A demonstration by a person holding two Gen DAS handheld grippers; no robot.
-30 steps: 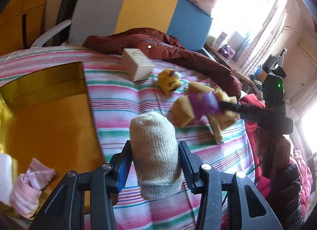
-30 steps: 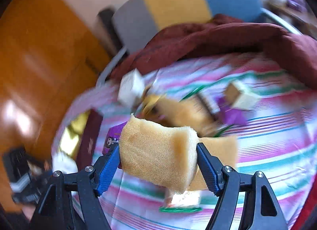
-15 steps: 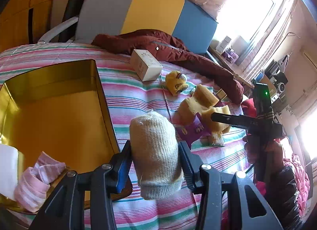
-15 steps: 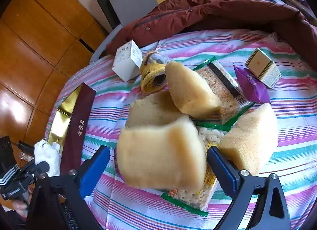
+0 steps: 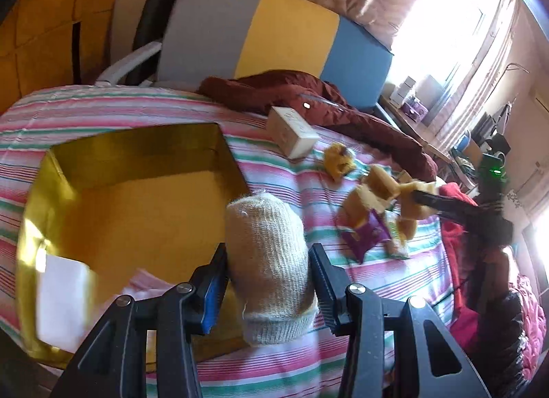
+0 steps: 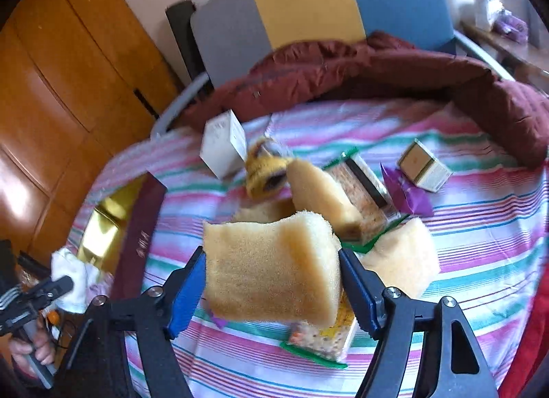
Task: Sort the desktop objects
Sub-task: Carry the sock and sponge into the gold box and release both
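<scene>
Left gripper clamping rolled beige sock, right gripper closing on sponge, gold box holding pink cloth.

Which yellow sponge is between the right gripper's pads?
The big front sponge, between the closing right gripper pads. The other sponges lie on the striped cloth: one right, one behind.

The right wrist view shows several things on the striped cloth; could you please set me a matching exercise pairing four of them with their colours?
Things:
1. rolled knitted sock in the left gripper
2. foam sponge block between the right gripper's closing jaws
3. crumpled snack wrapper
4. padded jacket at the far edge

Colours:
A. purple
B. dark red
C. cream
D. yellow

Pairs: 1-C, 2-D, 3-A, 4-B
</scene>
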